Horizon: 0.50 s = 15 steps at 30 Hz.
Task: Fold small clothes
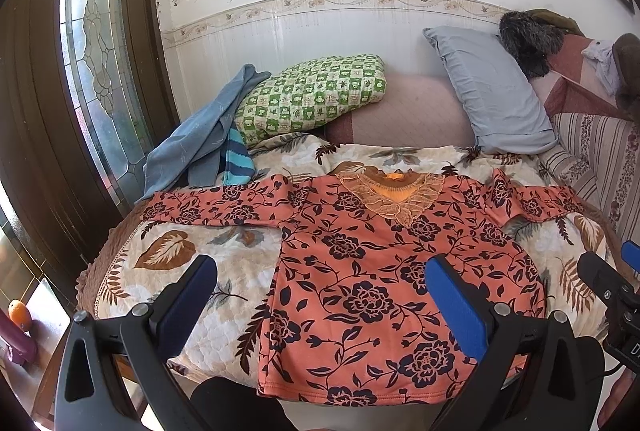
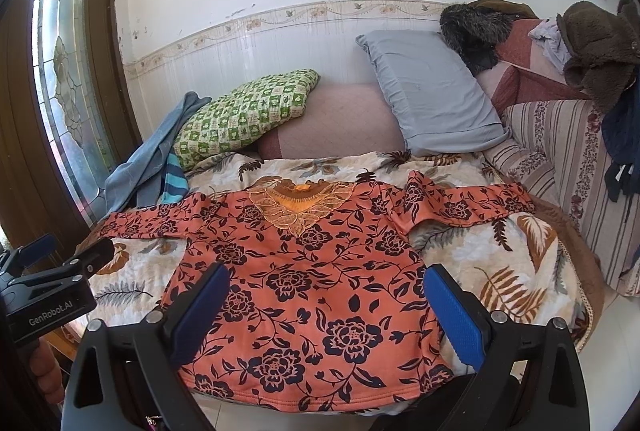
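An orange long-sleeved top [image 1: 376,271] [image 2: 312,279] with dark flowers and a lace neckline lies flat, front up, on a leaf-patterned quilt [image 1: 208,259] [image 2: 500,263]. Both sleeves are spread out sideways. My left gripper [image 1: 320,287] hovers open above the hem's left part, its blue pads wide apart and nothing between them. My right gripper [image 2: 326,291] is open too, held over the lower middle of the top. Each gripper shows at the edge of the other's view, the right gripper [image 1: 612,271] and the left gripper [image 2: 66,251].
A green checked cushion [image 1: 312,95], a grey pillow [image 1: 492,91] and a blue cloth [image 1: 200,143] lie at the far side. A striped sofa arm [image 2: 560,159] with dark clothes rises at the right. A glass-panelled door [image 1: 96,71] stands left.
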Each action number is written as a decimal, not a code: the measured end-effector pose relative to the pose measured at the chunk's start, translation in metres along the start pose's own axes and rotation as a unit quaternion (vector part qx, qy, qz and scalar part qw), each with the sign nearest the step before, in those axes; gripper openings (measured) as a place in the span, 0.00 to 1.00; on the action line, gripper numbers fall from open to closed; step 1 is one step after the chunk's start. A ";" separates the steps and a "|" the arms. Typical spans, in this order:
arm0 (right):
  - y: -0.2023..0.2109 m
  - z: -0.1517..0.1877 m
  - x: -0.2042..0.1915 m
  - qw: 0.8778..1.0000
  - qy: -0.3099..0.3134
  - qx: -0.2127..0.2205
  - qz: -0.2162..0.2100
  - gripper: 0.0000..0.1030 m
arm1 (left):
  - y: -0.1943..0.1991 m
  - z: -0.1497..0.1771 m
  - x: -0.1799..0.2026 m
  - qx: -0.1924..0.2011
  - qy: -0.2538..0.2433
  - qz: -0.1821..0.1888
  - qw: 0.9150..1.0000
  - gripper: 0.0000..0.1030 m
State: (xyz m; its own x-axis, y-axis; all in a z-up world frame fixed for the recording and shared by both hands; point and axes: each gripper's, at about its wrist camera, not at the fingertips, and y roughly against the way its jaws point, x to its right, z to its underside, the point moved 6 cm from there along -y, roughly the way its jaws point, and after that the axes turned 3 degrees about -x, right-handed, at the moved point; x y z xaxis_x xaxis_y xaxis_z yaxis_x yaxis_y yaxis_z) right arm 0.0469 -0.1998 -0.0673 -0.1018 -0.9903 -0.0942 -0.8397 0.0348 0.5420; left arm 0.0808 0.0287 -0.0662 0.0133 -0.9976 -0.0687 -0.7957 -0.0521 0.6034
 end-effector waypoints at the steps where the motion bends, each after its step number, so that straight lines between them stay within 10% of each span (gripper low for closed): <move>1: -0.002 -0.001 -0.001 1.000 0.001 -0.001 0.000 0.96 | 0.000 0.001 0.000 -0.001 -0.001 -0.001 1.000 1.00; 15: -0.007 0.002 0.001 1.000 -0.004 -0.009 -0.003 0.96 | -0.005 0.001 0.006 -0.010 -0.007 -0.003 1.000 1.00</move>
State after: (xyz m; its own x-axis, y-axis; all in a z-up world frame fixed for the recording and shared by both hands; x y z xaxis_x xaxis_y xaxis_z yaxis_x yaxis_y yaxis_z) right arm 0.0515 -0.2009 -0.0734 -0.1011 -0.9894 -0.1047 -0.8304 0.0260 0.5565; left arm 0.0842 0.0230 -0.0699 0.0102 -0.9964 -0.0837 -0.7832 -0.0600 0.6188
